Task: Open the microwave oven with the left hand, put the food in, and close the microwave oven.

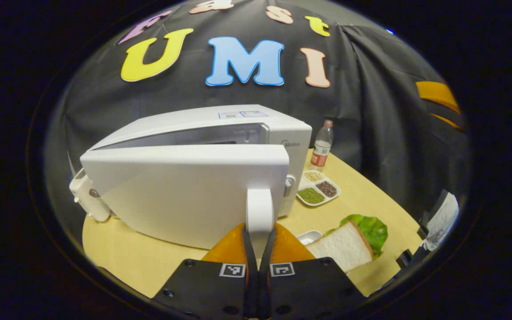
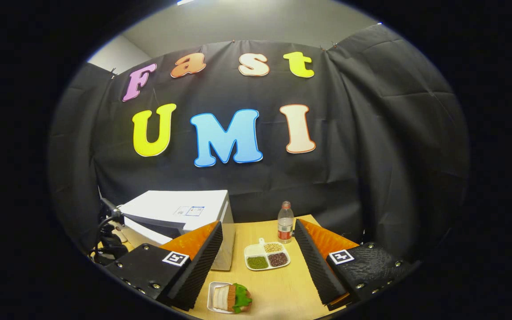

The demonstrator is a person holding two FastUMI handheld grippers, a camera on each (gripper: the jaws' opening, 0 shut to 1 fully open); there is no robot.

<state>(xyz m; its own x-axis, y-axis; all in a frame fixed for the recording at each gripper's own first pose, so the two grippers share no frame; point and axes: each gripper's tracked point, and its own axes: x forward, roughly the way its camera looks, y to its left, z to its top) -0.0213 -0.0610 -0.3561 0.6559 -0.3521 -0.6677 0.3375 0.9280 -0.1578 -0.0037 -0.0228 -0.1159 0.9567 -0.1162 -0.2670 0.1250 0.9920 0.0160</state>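
Left gripper (image 1: 259, 242): at the bottom centre of the left gripper view, its two fingers are drawn close together and pinch the lower end of the door handle (image 1: 259, 211), one on each side, a grip suited to pulling the door outward.
Door (image 1: 185, 191): swung partly away from the microwave (image 1: 220, 126) across the middle of the frame, hinged at the left; a dark gap shows along its top edge, so the opening looks under way, not finished.
Right gripper (image 2: 260, 262): at the bottom of the right gripper view, jaws spread wide and holding nothing, with the table between the fingers; it appears to wait above the food until the door is clear.
Food: a sandwich (image 2: 234, 297) of white bread and green lettuce sits on a small white tray (image 2: 214, 298) at the bottom centre of the right gripper view, on the table in front of the microwave; in the left gripper view it lies at lower right, just beside the gripper.
Sectioned dish (image 2: 267, 258): a white divided dish with green, dark red and pale grains sits near the frame's centre bottom, beside the microwave.
Bottle (image 2: 285, 222): stands upright just behind that dish, close to the cloth wall.
Table (image 1: 362, 200): pale wood, carrying everything.
Progress: judged early, the food not yet lifted.
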